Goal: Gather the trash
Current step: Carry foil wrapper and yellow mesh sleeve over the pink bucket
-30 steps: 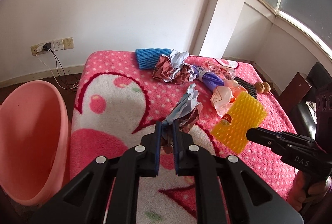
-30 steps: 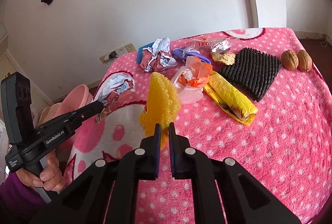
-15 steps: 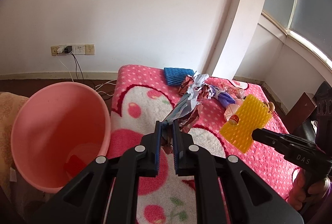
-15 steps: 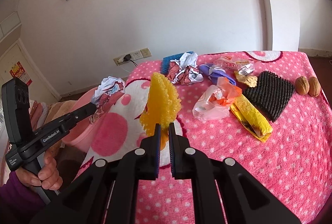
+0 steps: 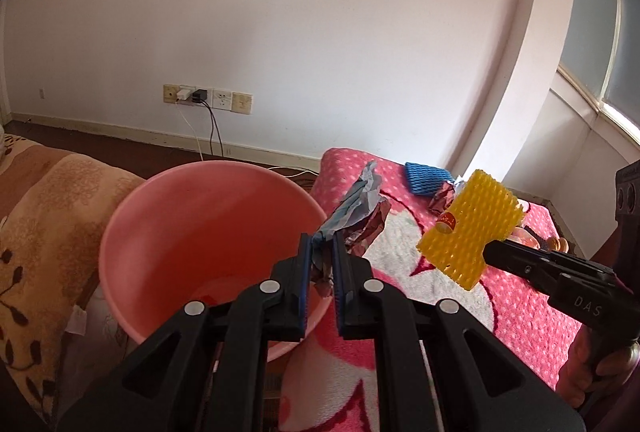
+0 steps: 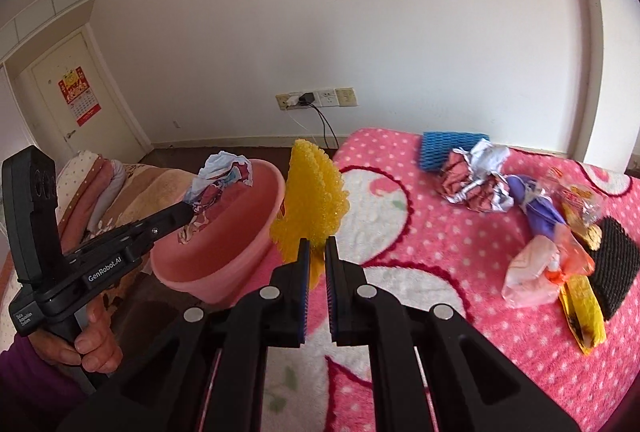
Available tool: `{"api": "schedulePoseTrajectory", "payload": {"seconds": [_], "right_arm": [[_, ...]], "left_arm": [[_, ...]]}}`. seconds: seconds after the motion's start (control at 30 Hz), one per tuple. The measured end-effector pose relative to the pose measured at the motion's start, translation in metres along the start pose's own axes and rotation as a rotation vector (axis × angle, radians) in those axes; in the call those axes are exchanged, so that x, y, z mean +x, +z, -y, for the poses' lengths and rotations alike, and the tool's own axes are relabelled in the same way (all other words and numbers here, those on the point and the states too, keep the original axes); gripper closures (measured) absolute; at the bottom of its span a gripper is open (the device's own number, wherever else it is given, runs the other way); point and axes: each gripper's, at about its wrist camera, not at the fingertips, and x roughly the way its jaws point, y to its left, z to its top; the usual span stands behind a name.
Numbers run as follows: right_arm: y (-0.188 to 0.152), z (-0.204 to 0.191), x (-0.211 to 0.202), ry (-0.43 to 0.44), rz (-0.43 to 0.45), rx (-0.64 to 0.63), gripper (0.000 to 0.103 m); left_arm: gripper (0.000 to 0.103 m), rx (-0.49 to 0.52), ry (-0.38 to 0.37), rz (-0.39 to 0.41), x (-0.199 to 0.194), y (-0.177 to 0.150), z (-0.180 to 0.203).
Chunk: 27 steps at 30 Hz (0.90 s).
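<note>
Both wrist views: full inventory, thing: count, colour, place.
bucket: 1, pink, on floor beside table
crumpled wrapper: 1, silver-blue, in left gripper, over bucket
foam net: 1, yellow, in right gripper, above blanket
blue net: 1, blue, far edge of blanket
foil wad: 1, silver-pink, by blue net
purple wrapper: 1, right of foil wad
plastic bag: 1, pink-orange, right side
yellow wrapper: 1, beside bag
black net: 1, right edge
blanket: 1, pink, covering table
left gripper: shut on wrapper
right gripper: shut on foam net
</note>
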Motion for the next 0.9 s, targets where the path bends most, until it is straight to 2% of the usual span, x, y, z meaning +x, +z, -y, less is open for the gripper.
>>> {"api": "schedulePoseTrajectory", "payload": {"seconds": [0.4, 0.9], "right_arm": [[0.010, -0.059, 0.055, 0.075, -0.077, -0.119, 0.096], [0.002, -0.081, 0.093, 0.079, -0.165, -0.139, 0.096]], "left_arm": [[0.093, -0.075, 0.095, -0.002, -0.011, -0.011, -0.046], [0.093, -0.136, 0.132, -0.040, -0.008, -0.022, -0.075]]}}
